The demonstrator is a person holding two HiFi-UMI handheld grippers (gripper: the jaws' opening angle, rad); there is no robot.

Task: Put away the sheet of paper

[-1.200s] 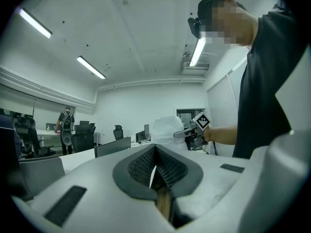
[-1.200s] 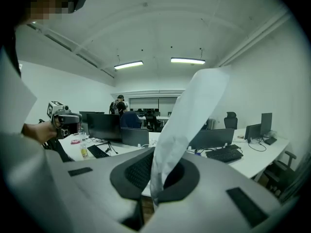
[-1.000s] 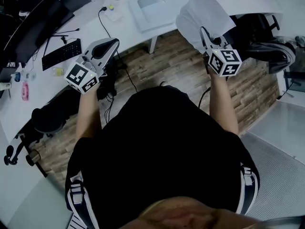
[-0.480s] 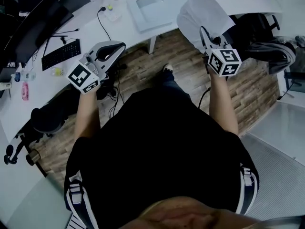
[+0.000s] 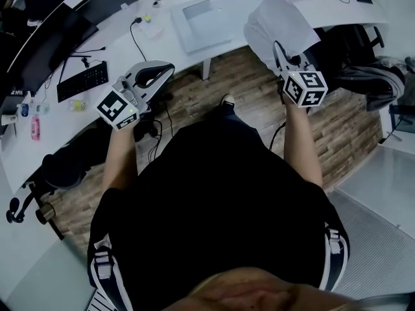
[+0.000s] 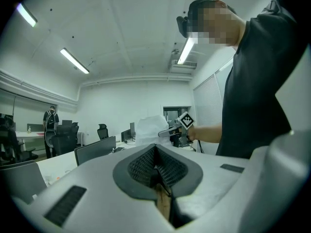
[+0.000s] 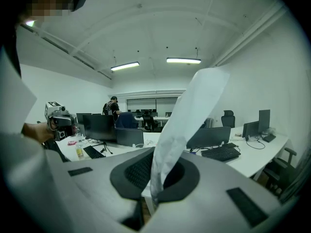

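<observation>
The white sheet of paper (image 5: 279,19) hangs crumpled over the desk edge at the upper right of the head view, with my right gripper (image 5: 284,54) shut on its lower edge. In the right gripper view the paper (image 7: 187,125) rises from between the closed pads (image 7: 141,174) and blocks the middle of the view. My left gripper (image 5: 161,70) is held out above the floor in front of the desk, shut with nothing in it. In the left gripper view its pads (image 6: 141,166) meet, and the paper (image 6: 150,129) and right gripper (image 6: 170,131) show beyond them.
A curved white desk (image 5: 130,50) runs across the top of the head view. On it are a flat white tray (image 5: 201,19), a keyboard (image 5: 81,80), monitors (image 5: 39,34) and small bottles (image 5: 34,127). A dark chair (image 5: 363,76) stands at right. Cables hang under the desk.
My left gripper has moved a little right and forward toward the desk. A foot has come into view on the floor. My right gripper still holds the paper in the same place.
</observation>
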